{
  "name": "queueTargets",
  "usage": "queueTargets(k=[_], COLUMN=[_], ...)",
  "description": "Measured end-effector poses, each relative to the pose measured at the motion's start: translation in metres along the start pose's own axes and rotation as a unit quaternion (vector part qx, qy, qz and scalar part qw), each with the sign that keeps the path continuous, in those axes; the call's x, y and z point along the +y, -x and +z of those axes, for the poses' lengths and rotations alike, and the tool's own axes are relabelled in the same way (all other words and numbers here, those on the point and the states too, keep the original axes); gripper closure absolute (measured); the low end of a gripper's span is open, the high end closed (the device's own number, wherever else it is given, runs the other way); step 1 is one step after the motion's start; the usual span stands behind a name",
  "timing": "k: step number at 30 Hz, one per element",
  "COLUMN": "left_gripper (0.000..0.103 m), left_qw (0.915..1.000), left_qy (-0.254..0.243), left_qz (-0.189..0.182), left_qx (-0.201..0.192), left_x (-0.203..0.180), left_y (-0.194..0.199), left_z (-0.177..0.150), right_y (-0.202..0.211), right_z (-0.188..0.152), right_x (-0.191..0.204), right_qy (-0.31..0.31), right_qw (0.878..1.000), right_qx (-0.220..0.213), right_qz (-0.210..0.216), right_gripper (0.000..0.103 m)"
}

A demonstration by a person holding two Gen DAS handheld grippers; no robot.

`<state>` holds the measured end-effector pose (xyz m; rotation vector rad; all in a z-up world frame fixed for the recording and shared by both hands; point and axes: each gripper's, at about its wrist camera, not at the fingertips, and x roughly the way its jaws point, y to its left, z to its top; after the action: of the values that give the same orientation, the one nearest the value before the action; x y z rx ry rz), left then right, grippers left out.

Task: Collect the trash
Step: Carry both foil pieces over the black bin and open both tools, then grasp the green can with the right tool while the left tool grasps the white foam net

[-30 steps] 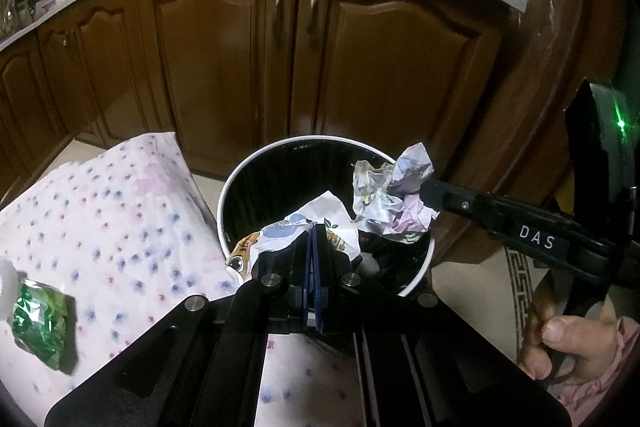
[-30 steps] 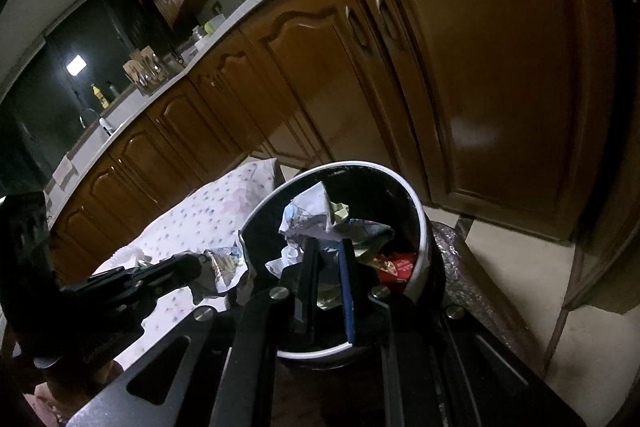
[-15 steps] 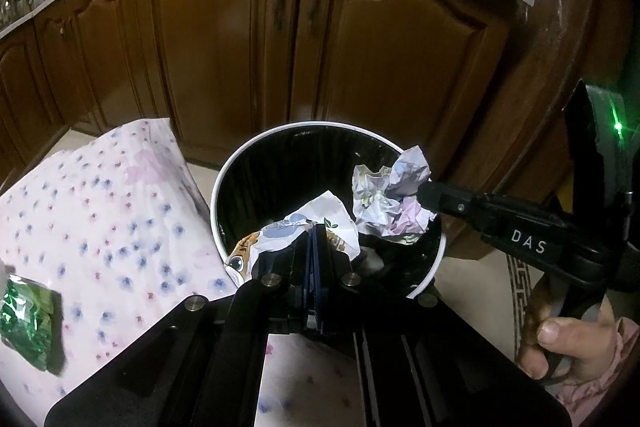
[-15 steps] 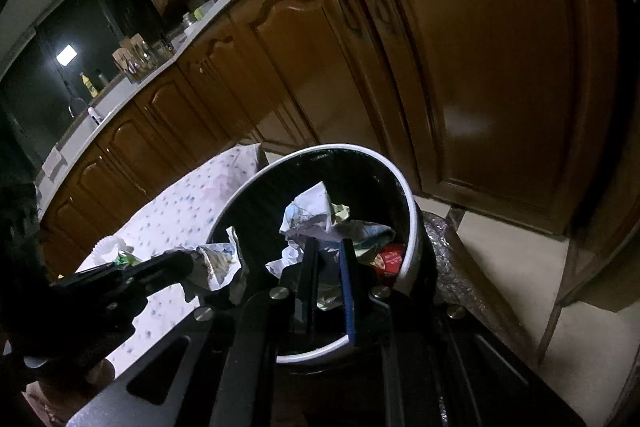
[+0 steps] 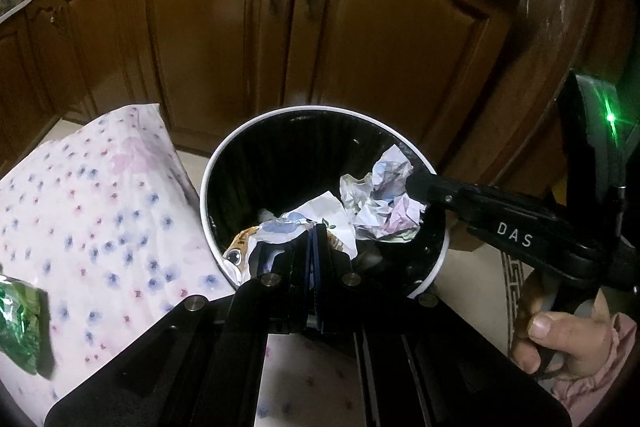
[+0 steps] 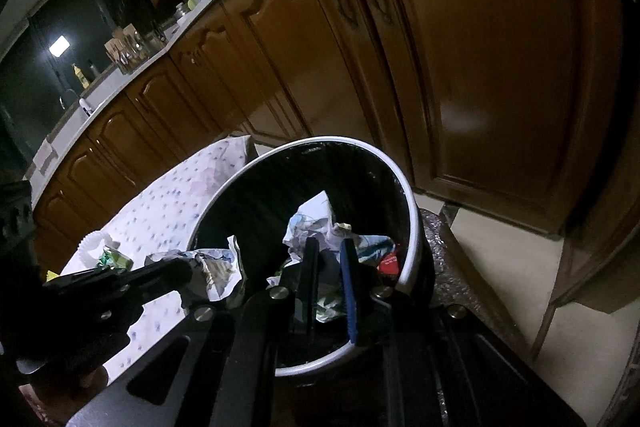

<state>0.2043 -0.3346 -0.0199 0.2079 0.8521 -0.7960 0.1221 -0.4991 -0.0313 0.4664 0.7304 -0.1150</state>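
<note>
Both claws hang over the round black bin with the white rim point(image 5: 208, 187). The left gripper point(image 5: 314, 231) has its fingers pressed together on a flat white printed paper wrapper point(image 5: 320, 215), held just above the bin's near edge. The right gripper point(image 6: 328, 247), a little to its right, is pinched part-way shut on a crumpled white and pastel paper ball point(image 5: 380, 199) over the bin's mouth. Left of both, a shiny green foil packet point(image 5: 20, 331) lies on the pink flower-print cloth point(image 5: 100, 211).
</note>
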Motion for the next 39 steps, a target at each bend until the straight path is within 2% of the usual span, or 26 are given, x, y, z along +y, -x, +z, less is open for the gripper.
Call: queueTargets(k=[3, 5, 7, 8, 9, 13, 15, 18, 24, 28, 39], left_gripper=[0.095, 0.071, 0.060, 0.060, 0.060, 0.054, 0.051, 0.049, 0.046, 0.042, 0.041], left_qw=[1.0000, 0.9999, 0.9997, 0.9997, 0.9996, 0.9988, 0.9981, 0.9959, 0.9908, 0.9872, 0.9745], left_qy=[0.004, 0.011, 0.017, 0.018, 0.021, 0.039, 0.050, 0.076, 0.118, 0.139, 0.193], left_qz=[0.001, 0.002, 0.002, 0.004, 0.006, 0.007, 0.008, 0.011, 0.032, 0.050, 0.096], left_qx=[-0.001, -0.004, -0.015, -0.018, -0.020, -0.028, -0.035, -0.048, -0.058, -0.059, -0.063], left_x=[0.001, 0.003, 0.006, 0.007, 0.009, 0.019, 0.026, 0.042, 0.071, 0.087, 0.140], left_y=[0.001, 0.005, 0.011, 0.013, 0.016, 0.028, 0.037, 0.055, 0.085, 0.102, 0.143], left_z=[0.000, 0.000, -0.001, -0.002, -0.003, -0.010, -0.016, -0.032, -0.069, -0.093, -0.153], right_y=[-0.002, -0.002, 0.000, 0.003, 0.005, 0.015, 0.020, 0.028, 0.038, 0.036, 0.014], right_z=[0.000, 0.000, 0.000, 0.001, 0.000, 0.001, 0.002, 0.000, -0.016, -0.028, -0.064], right_x=[0.000, 0.000, -0.001, -0.001, -0.001, 0.001, 0.003, 0.010, 0.035, 0.059, 0.121], right_qy=[0.002, 0.000, -0.005, -0.010, -0.012, -0.019, -0.017, -0.019, -0.014, -0.006, 0.013], right_qw=[1.000, 1.000, 1.000, 1.000, 1.000, 0.999, 0.999, 0.999, 0.997, 0.997, 0.994], right_qx=[0.002, 0.001, -0.001, -0.006, -0.010, -0.024, -0.032, -0.044, -0.050, -0.040, 0.009], right_qz=[-0.005, -0.002, -0.001, 0.002, 0.006, 0.014, 0.015, 0.021, 0.048, 0.067, 0.107], right_gripper=[0.089, 0.086, 0.072, 0.061, 0.055, 0.050, 0.036, 0.027, 0.016, 0.015, 0.011])
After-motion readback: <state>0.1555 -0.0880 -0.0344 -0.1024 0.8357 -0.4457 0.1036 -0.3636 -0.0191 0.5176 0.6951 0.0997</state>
